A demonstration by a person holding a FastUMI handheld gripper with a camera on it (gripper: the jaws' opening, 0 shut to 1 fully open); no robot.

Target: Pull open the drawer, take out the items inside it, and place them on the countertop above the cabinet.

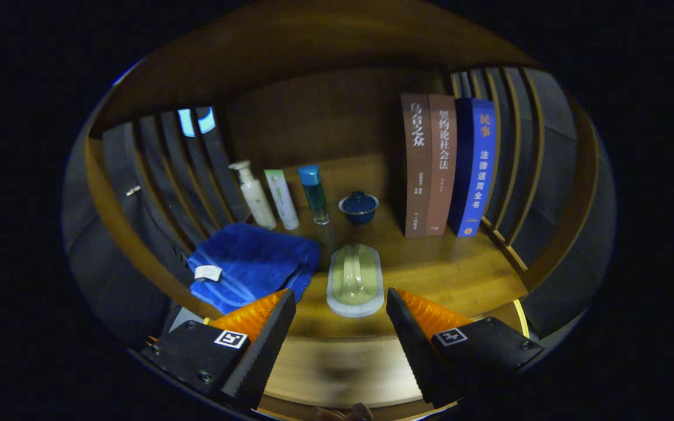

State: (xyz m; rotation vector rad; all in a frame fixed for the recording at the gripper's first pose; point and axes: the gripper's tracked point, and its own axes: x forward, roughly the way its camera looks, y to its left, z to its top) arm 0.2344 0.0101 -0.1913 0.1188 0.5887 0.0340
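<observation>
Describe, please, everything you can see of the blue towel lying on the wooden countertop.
The blue towel is a folded, plush terry cloth, lying flat on the wooden countertop in several layers, with a small white tag at its near corner. It lies beside the pale green soap dish, in front of a white pump bottle. The open gripper is just short of it, one finger overlapping its near edge.

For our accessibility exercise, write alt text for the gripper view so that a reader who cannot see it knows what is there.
The open hand-held gripper hovers before a wooden countertop, with a pale green soap dish just ahead of its fingers. A folded blue towel lies beside the dish; three bottles, a small blue lidded cup and three upright books stand behind.
</observation>
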